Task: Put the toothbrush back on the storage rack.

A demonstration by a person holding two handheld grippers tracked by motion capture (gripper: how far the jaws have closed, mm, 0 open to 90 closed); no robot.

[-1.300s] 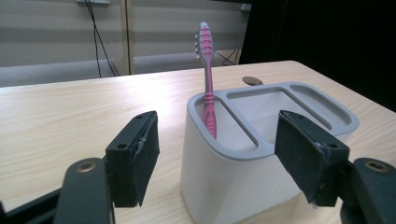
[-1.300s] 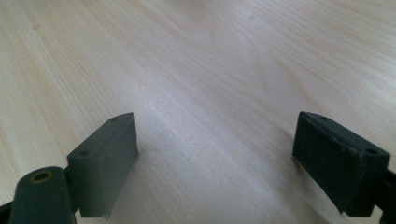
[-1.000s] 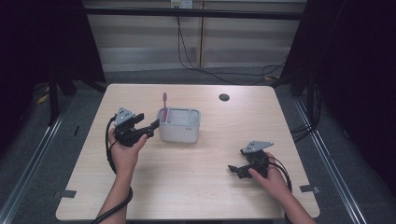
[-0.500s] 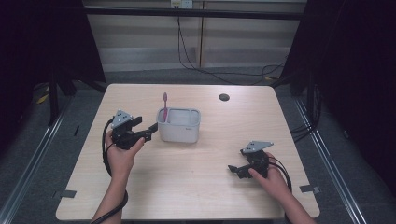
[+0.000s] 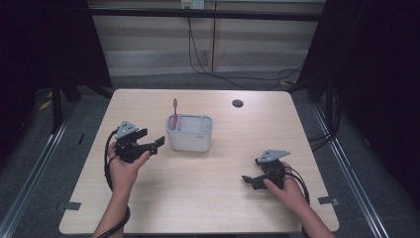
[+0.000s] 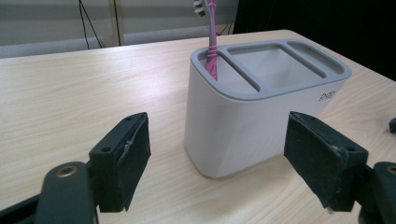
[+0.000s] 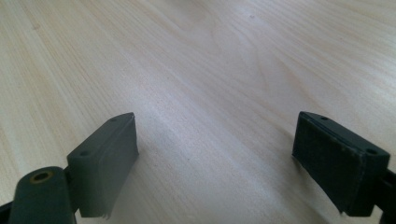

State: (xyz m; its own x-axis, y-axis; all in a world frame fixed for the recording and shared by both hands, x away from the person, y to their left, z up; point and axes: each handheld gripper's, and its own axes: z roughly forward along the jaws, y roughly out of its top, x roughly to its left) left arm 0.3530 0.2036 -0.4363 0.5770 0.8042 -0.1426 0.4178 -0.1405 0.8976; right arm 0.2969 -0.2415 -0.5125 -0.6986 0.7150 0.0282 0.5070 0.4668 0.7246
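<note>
1. Near the left middle of the table [image 5: 208, 198], the white holder [image 5: 189, 134] is seen standing upright, with the pink toothbrush [image 5: 174, 113] upright in its end slot nearest the left gripper [image 5: 157, 144]. The work in hand is judged to be the placing of the toothbrush in the holder, which looks done.

2. The left gripper's jaws are spread wide and have just been opening; nothing is pinched between them. In the left gripper view the holder [image 6: 261, 107] is framed between the pads [image 6: 126, 163] but is not touched by them.

3. The right gripper [image 5: 253, 180] is rested on the table well apart from the holder, jaws spread over bare wood, with nothing between them.

4. Risk: if the left gripper is swung sideways while it is drawn away, the holder's near wall could be clipped by a pad and the holder shoved or tipped, since it looks light.

5. Risk: the toothbrush [image 6: 211, 42] leans slightly in a wide slot; a knock to the holder could topple it out.

6. Risk: the cable [image 5: 106, 163] trailing from the left gripper could be dragged against the holder if the hand is pulled across rather than straight back.
</note>
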